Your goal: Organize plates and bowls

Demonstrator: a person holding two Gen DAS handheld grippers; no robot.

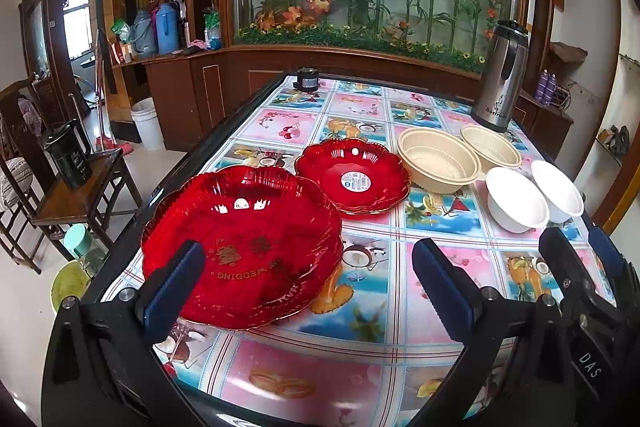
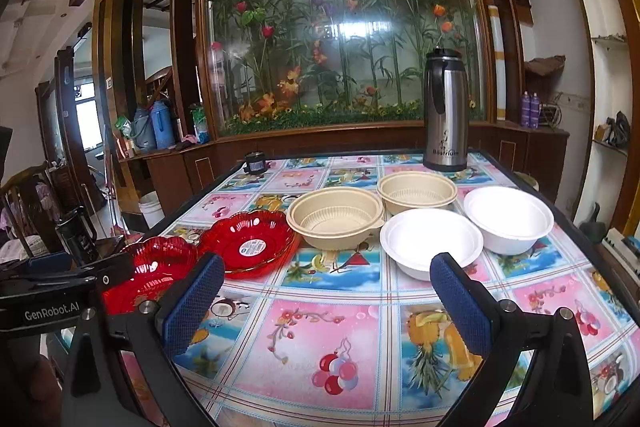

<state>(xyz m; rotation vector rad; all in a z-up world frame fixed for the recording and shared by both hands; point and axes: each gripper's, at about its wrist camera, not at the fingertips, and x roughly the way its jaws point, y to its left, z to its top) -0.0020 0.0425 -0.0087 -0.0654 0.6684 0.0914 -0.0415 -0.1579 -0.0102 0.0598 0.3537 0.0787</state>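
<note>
Left gripper point(image 1: 308, 287): spread, empty, over large red scalloped plastic plate point(image 1: 256, 239)
Right gripper point(image 2: 328, 307): spread, empty
Small red plate point(image 1: 352, 177): just behind large plate
Beige bowls point(image 2: 336, 217): beyond
White bowls point(image 2: 430, 241): beside beige

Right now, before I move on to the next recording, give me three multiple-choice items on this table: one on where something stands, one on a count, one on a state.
1. Where does the steel flask stand?
A. at the far end of the table, behind the tan bowls
B. between the two red plates
C. on the floor

2. How many white bowls are on the table?
A. one
B. two
C. four

3. How are the two white bowls placed?
A. stacked one in the other
B. upside down
C. side by side, upright and empty

Answers:
1 A: it stands past the tan bowls, near the far edge of the table.
2 B: a nearer white bowl and a farther white bowl, and no more.
3 C: both open upward, next to each other, nothing inside.
</note>
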